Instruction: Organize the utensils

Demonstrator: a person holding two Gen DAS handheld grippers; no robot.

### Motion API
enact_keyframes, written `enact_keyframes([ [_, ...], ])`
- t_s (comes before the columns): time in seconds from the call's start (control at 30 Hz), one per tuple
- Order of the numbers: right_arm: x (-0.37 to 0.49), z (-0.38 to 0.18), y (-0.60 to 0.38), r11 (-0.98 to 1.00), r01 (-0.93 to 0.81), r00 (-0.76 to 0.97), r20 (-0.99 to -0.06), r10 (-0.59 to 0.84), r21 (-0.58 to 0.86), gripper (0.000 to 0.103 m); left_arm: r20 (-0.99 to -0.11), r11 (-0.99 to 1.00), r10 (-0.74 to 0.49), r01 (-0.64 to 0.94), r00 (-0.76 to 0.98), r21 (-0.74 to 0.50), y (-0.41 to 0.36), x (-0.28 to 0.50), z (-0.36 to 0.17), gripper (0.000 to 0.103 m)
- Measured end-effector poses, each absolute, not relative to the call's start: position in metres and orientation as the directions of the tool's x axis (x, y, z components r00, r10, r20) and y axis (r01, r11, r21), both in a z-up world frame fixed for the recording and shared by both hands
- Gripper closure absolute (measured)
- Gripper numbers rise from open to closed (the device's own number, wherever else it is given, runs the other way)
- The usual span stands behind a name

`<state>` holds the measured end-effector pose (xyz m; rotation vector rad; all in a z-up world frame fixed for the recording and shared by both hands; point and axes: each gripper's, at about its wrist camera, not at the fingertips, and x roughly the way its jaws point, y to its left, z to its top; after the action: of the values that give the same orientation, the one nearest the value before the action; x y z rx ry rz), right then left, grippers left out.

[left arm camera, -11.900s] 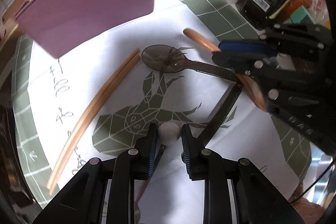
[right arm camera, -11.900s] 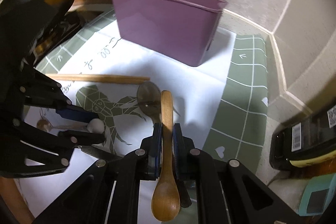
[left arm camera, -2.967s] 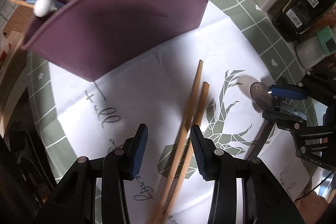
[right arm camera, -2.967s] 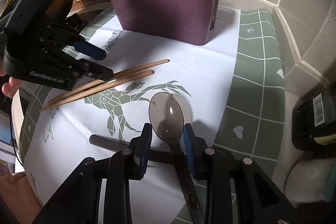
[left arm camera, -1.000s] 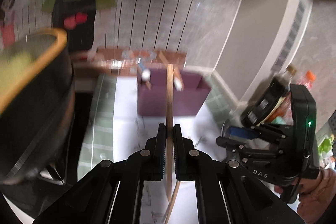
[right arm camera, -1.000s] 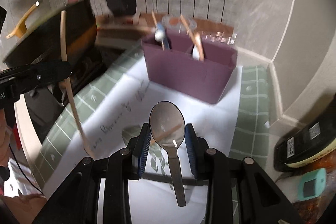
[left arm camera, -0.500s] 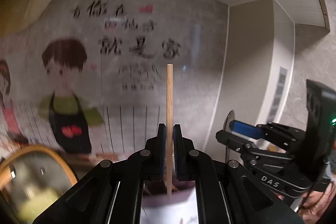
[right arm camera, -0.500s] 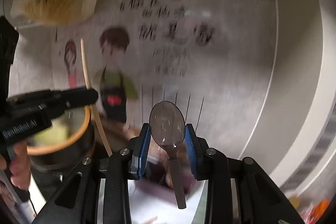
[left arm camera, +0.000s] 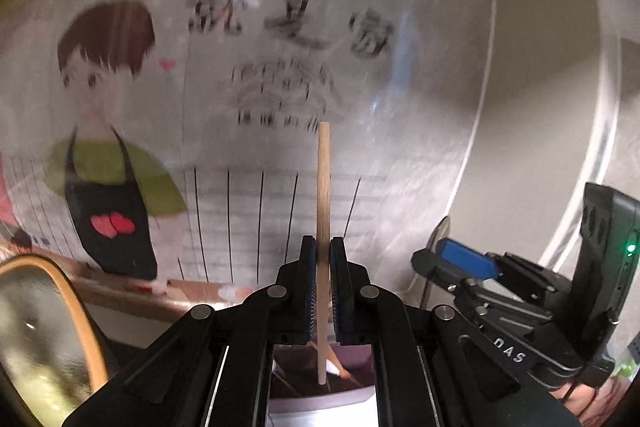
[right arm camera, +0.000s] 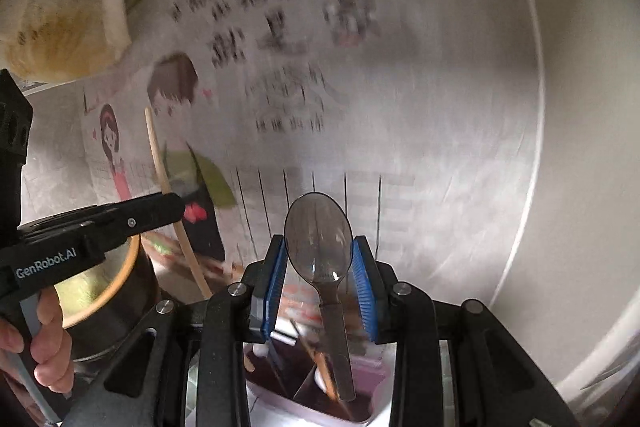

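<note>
My left gripper is shut on a wooden chopstick and holds it upright, its lower end hanging over the purple utensil holder. My right gripper is shut on a dark translucent plastic spoon, bowl up, with the handle reaching down into the purple holder. The holder has dividers and several utensils inside. The left gripper with its chopstick shows at the left of the right wrist view. The right gripper shows at the right of the left wrist view.
A wall poster with a cartoon boy in an apron fills the background. A dark pot with an orange rim stands at the left, also in the right wrist view. A cloth-like bundle hangs top left.
Both grippers have tilted up from the mat and moved over the purple holder, each still holding its utensil upright. The views are steadier than half a second ago.
</note>
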<state>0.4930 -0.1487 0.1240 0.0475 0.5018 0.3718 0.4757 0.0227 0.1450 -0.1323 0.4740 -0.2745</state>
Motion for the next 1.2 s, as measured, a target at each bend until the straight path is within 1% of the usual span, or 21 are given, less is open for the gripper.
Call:
enact_keyframes([
  [0.1,0.509,0.092,-0.147,0.929,-0.334,0.779,-0.509,0.366,0.157,0.073,-0.48,0.96,-0.273,0.202,0.834,-0.194,0.019,0.494,0.117,0.096],
  [0.27,0.524,0.045,-0.144,0.925,-0.337,0.729,-0.573,0.374,0.175,0.073,-0.551,0.972,-0.235,0.181,0.801,-0.151,0.009,0.515,0.073,0.096],
  [0.5,0.528,-0.005,-0.14,0.91,-0.355,0.633,-0.662,0.401,0.213,0.072,-0.67,0.974,-0.226,0.161,0.707,-0.159,0.002,0.531,0.016,0.096],
  [0.6,0.524,-0.021,-0.133,0.898,-0.389,0.562,-0.72,0.408,0.205,0.071,-0.703,0.97,-0.241,0.156,0.669,-0.185,0.006,0.528,0.003,0.094],
  [0.77,0.501,-0.017,-0.134,0.905,-0.399,0.562,-0.74,0.37,0.15,0.066,-0.722,0.972,-0.232,0.177,0.652,-0.152,0.013,0.506,0.009,0.093],
  [0.8,0.493,-0.012,-0.138,0.906,-0.395,0.564,-0.738,0.371,0.153,0.065,-0.724,0.973,-0.227,0.182,0.651,-0.141,0.015,0.499,0.011,0.091],
  [0.83,0.49,-0.007,-0.139,0.907,-0.392,0.566,-0.736,0.37,0.154,0.061,-0.728,0.974,-0.221,0.184,0.649,-0.132,0.017,0.493,0.013,0.083],
  [0.87,0.48,-0.002,-0.143,0.911,-0.384,0.572,-0.735,0.364,0.152,0.054,-0.734,0.975,-0.214,0.187,0.645,-0.12,0.019,0.485,0.014,0.071],
  [0.9,0.475,0.0,-0.145,0.913,-0.379,0.574,-0.736,0.358,0.149,0.05,-0.739,0.976,-0.207,0.189,0.641,-0.11,0.023,0.479,0.012,0.065],
  [0.93,0.463,0.001,-0.149,0.919,-0.368,0.571,-0.744,0.346,0.145,0.045,-0.743,0.976,-0.202,0.192,0.638,-0.101,0.025,0.471,0.01,0.057],
  [1.0,0.449,-0.001,-0.152,0.923,-0.358,0.55,-0.767,0.33,0.141,0.044,-0.758,0.972,-0.211,0.213,0.618,-0.097,0.027,0.452,0.003,0.056],
  [1.1,0.422,-0.019,-0.164,0.941,-0.309,0.477,-0.834,0.278,0.137,0.044,-0.79,0.964,-0.23,0.242,0.568,-0.106,0.027,0.429,-0.014,0.056],
  [1.2,0.4,-0.039,-0.176,0.956,-0.244,0.418,-0.872,0.255,0.163,0.044,-0.825,0.95,-0.259,0.286,0.502,-0.125,0.021,0.406,-0.039,0.056],
])
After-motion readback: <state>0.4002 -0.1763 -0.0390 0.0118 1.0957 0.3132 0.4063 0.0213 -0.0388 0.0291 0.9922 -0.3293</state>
